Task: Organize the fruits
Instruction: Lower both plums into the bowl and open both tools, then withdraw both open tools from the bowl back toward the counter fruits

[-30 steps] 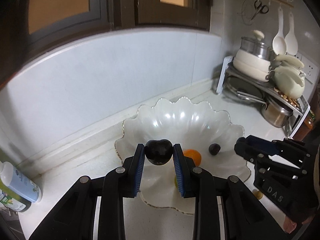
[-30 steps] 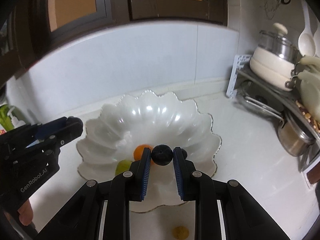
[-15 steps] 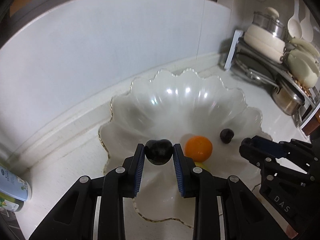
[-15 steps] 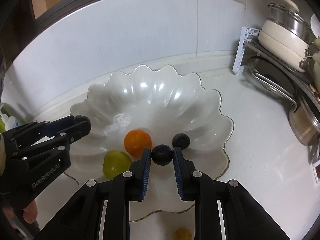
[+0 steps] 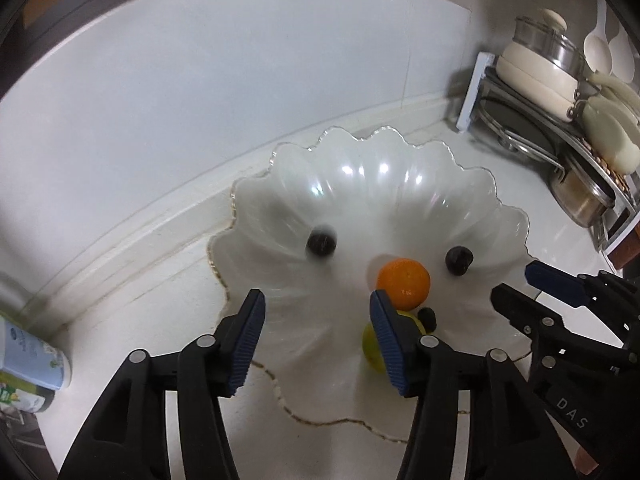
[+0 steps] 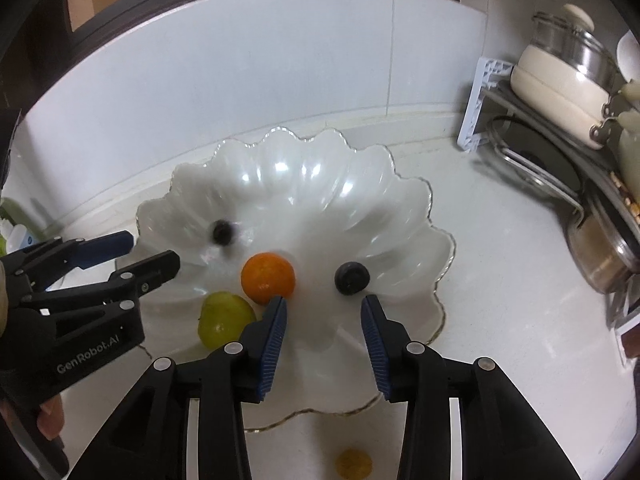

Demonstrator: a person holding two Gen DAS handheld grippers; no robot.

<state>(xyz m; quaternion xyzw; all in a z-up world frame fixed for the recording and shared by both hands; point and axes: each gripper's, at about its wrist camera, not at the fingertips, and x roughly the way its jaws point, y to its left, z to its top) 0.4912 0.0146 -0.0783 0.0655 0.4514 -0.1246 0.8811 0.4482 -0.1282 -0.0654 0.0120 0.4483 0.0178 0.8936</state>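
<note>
**Both fruits dropped; one left on the bench**

The left hand-held gripper (image 5: 316, 334) and the right hand-held gripper (image 6: 324, 342) are both spread wide and carry nothing. Each hangs over the near rim of the scalloped bowl (image 6: 280, 148), which sits on the white bench (image 6: 500, 280).

In the bowl, counted from the right wrist view: one orange (image 6: 268, 277), one green fruit (image 6: 224, 320) just beside it toward the near rim, and two dark plums, one at the left (image 6: 222, 233), blurred as if rolling, and one at the right (image 6: 351, 278) just ahead of the right jaws. The left wrist view shows one further small dark fruit (image 5: 427, 317) tucked beside the green one. One small yellow fruit (image 6: 354, 463) lies outside the bowl, on the bench by its near rim.

The step in hand looks like pulling clear after letting go. Done well, that means lifting straight up and back with the jaws wide, so neither pad nudges the orange or the right plum, and letting the blurred plum settle. The yellow fruit is probably next; the right hand-held gripper is nearest.
</note>
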